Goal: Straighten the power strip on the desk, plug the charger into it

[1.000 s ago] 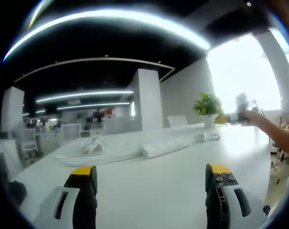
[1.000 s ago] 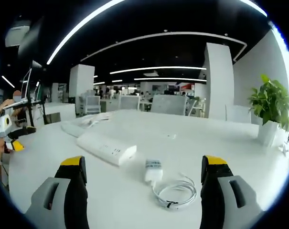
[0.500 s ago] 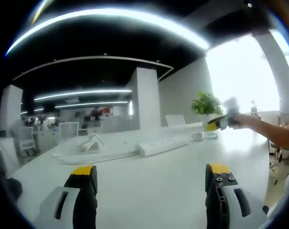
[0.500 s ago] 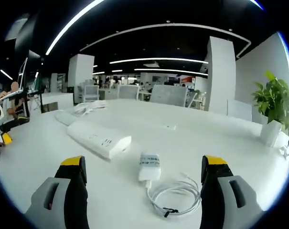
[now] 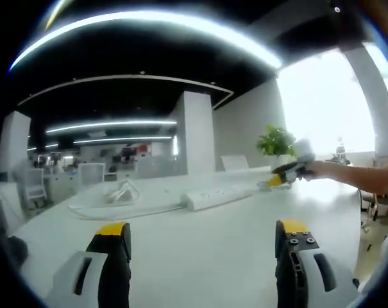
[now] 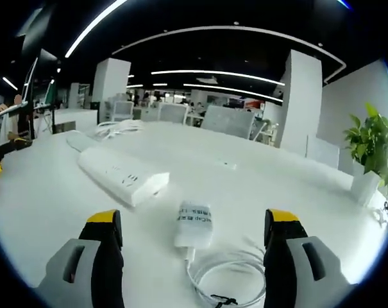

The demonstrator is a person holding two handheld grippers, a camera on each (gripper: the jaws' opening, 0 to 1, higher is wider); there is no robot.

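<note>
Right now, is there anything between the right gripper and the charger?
No. In the right gripper view, bare white desk lies between the open right gripper and the charger, which sits straight ahead between its jaws.

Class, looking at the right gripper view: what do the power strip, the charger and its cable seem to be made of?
Power strip: probably white moulded plastic, smooth, rounded edges. Charger: likely glossy white plastic, printed text on top. Cable: seemingly flexible rubbery sheath, since it lies coiled.

White desk point(image 6: 296, 192) carries power strip point(image 6: 120, 178), charger point(image 6: 194, 224), cable point(image 6: 229, 276).
</note>
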